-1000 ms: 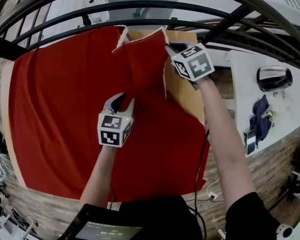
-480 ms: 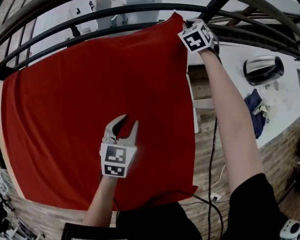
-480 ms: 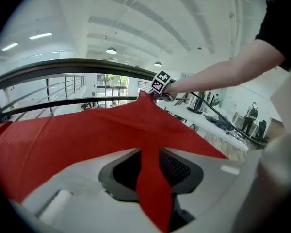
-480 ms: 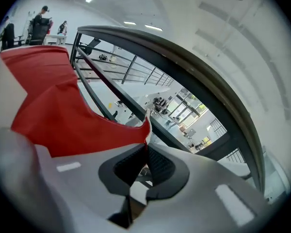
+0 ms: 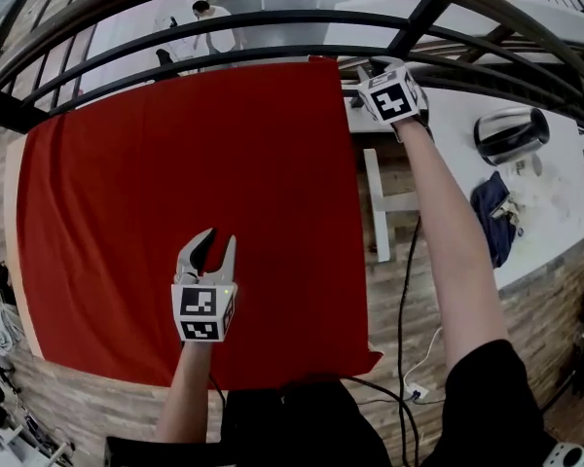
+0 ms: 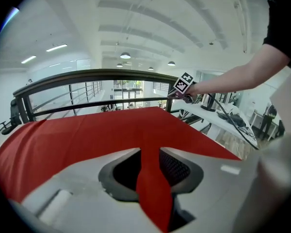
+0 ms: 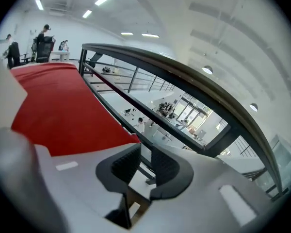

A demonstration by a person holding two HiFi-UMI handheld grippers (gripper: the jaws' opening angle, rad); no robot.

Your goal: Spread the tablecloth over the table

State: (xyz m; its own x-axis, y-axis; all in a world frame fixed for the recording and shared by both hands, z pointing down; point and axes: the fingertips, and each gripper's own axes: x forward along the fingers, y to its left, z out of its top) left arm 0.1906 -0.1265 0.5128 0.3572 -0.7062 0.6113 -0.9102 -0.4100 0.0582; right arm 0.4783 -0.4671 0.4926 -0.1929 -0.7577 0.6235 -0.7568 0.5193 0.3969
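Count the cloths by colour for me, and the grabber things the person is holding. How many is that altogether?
Red tablecloth: 1
Dark blue cloth: 1
Hand-held grippers: 2. The left hand-held gripper is open above the red tablecloth. The right hand-held gripper has just been opening its jaws, with nothing between them.
Total: 4

Tablecloth [image 5: 195, 202]: plain red, no pattern. Bench [image 5: 11, 212]: pale tan strip showing at the cloth's left edge. Left gripper [image 5: 212, 247] and right gripper [image 7: 145, 163]: light grey bodies, dark ribbed pads, white cubes with black square markers. Floor [image 5: 88, 412]: brown, brick-like pattern. Railing [image 6: 87, 74]: black. Crumpled item [image 5: 493, 220] on the white side bench [image 5: 555, 212]: dark blue, possibly cloth.
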